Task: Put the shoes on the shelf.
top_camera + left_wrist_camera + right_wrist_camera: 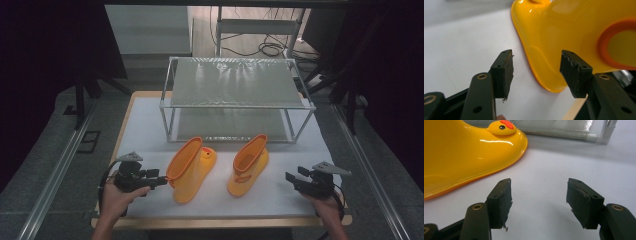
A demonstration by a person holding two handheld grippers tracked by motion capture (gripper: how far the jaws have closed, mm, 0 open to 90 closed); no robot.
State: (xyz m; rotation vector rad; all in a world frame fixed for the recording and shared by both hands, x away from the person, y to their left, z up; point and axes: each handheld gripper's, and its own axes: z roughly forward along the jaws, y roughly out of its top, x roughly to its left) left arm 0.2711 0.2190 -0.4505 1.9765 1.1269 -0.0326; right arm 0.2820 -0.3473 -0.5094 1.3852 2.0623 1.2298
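Two yellow boots on the tabletop [150, 120] before the shelf rack [235, 95]. Left tool [161, 181] wide, closing in on left boot [191, 170]; right tool [290, 177] wide, empty, beside right boot [248, 165]. Next, probably: grasp and shelve.

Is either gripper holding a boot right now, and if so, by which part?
Nothing is held. The left gripper is open beside the left boot; the right gripper is open, apart from the right boot.
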